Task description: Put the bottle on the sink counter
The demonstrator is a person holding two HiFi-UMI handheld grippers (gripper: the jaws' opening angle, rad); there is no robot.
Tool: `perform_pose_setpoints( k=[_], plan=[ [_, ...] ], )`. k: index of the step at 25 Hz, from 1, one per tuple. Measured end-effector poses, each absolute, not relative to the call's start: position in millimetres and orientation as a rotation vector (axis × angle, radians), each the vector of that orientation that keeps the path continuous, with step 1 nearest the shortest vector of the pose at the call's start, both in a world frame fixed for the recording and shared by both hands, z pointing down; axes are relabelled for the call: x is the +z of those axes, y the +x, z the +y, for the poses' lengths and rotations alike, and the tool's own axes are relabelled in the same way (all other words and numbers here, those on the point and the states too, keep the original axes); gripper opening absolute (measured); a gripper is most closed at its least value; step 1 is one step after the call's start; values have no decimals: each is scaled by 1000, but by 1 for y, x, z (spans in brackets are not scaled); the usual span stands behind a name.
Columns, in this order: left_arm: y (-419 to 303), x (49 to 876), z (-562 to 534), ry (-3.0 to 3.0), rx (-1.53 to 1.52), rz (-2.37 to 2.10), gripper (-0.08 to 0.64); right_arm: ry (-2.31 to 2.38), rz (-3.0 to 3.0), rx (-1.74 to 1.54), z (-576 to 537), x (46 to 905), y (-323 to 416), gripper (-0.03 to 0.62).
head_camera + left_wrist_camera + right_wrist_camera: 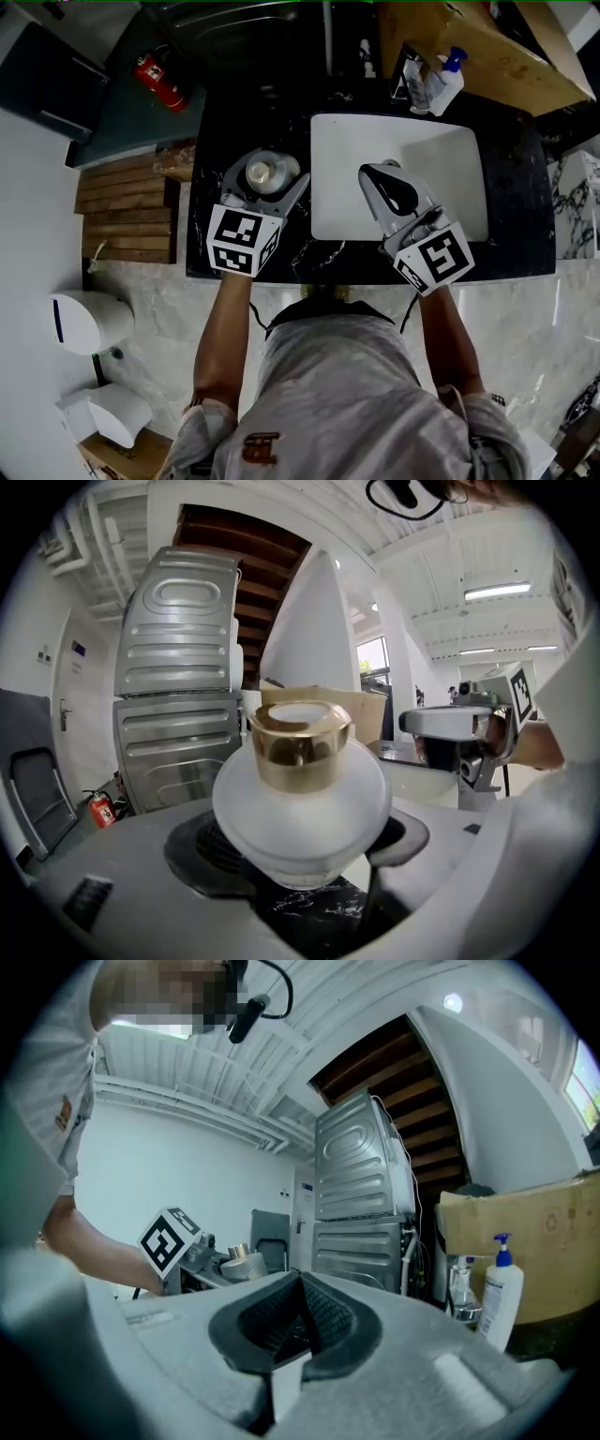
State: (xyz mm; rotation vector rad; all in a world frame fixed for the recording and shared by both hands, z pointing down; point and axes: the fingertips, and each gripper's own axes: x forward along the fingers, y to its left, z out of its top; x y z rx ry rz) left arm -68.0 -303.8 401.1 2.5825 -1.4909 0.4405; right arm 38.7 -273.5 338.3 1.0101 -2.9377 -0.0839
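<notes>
Upright between left gripper point(266, 176) jaws: gold-capped bottle point(300, 789)

The bottle point(300, 803) is squat and round-bodied, of frosted white glass, with a wide gold cap point(300, 745) closed on its neck. It stands upright, clamped at its belly between the jaws of the left gripper point(302, 853). It is over the sink counter point(520, 178), a black slab veined with white, at nine o'clock from the white basin point(337, 192). Whether its base touches the slab cannot be told.
</notes>
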Motion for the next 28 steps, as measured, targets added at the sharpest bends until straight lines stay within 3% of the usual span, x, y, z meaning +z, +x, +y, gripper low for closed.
perform_pose_setpoints(
  k=[13,28],
  plan=[
    [-69,476,-344,2429,704,-1375,330,1051,-2847,-96,-296,359,34,0],
    [-69,508,-353,2351,811,-1316,330,1092,-2835,-61,-303,364,41,0]
  ],
)
